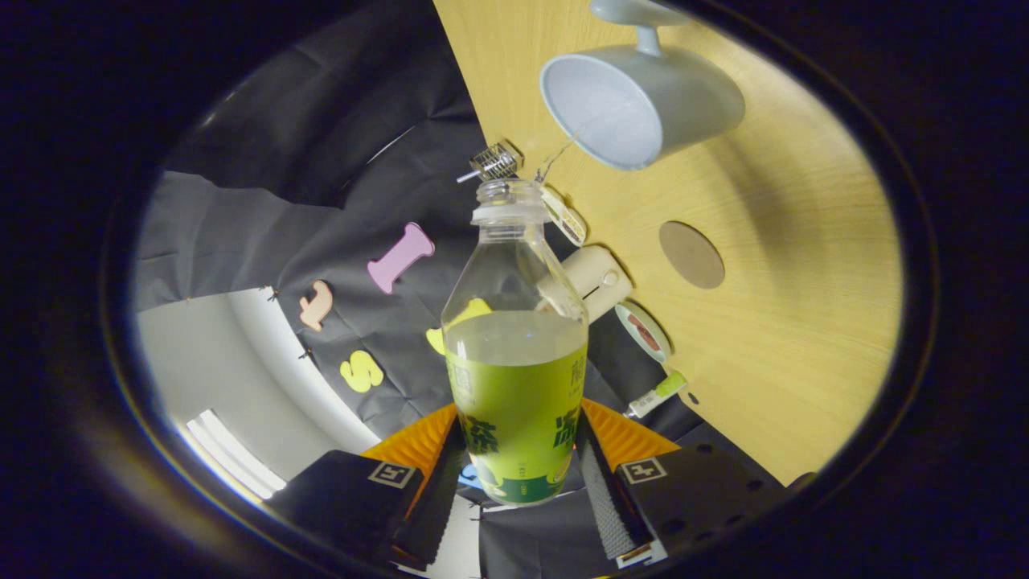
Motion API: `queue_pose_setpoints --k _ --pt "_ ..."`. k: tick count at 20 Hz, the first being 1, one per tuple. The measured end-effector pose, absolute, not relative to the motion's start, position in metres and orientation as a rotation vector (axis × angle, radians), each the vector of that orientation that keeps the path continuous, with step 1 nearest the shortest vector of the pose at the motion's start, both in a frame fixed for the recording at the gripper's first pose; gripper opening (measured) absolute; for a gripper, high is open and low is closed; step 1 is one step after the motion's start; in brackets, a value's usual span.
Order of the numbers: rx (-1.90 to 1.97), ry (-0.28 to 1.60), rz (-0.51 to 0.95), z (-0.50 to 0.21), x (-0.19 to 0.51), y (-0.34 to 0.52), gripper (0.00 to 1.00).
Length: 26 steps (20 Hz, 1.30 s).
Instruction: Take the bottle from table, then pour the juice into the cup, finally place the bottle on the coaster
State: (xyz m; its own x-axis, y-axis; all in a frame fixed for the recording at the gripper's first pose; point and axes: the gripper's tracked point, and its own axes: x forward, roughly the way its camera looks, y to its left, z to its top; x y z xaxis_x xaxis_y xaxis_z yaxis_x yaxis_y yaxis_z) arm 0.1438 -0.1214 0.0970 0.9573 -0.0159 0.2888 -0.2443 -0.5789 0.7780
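Observation:
My gripper (521,460) is shut on a clear bottle (514,378), one finger pressing each side of its green label near the base. The bottle has no cap and is about half full of pale juice. The whole view is rolled, so the wooden table (804,338) stands steeply to the right of the bottle. A light grey-blue cup (639,104) with a handle stands on the table beyond the bottle's mouth, its opening facing the bottle. It looks empty. A round brown coaster (691,254) lies flat on the table, off to the side between the cup and my fingers.
Along the table's edge by the booth wall sit a small wire metal piece (494,162), an oval tag (564,217), a cream box-shaped device (596,277), a round dish (643,330) and a small tube with a green cap (657,396).

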Motion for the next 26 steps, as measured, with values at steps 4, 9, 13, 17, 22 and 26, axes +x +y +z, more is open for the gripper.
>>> queue_pose_setpoints --k 4,9,13,17,22,26 --pt "2.206 -0.212 0.343 0.103 0.143 -0.123 0.77" --pt "2.206 -0.225 0.341 0.103 0.144 -0.123 0.77" --pt "2.141 -0.204 0.322 0.098 0.147 -0.118 0.77" --pt "2.012 -0.19 0.301 0.084 0.145 -0.112 0.77" --pt "1.772 -0.103 0.226 0.066 0.15 -0.094 0.77" --pt "1.63 -0.082 0.197 0.058 0.139 -0.093 0.77"
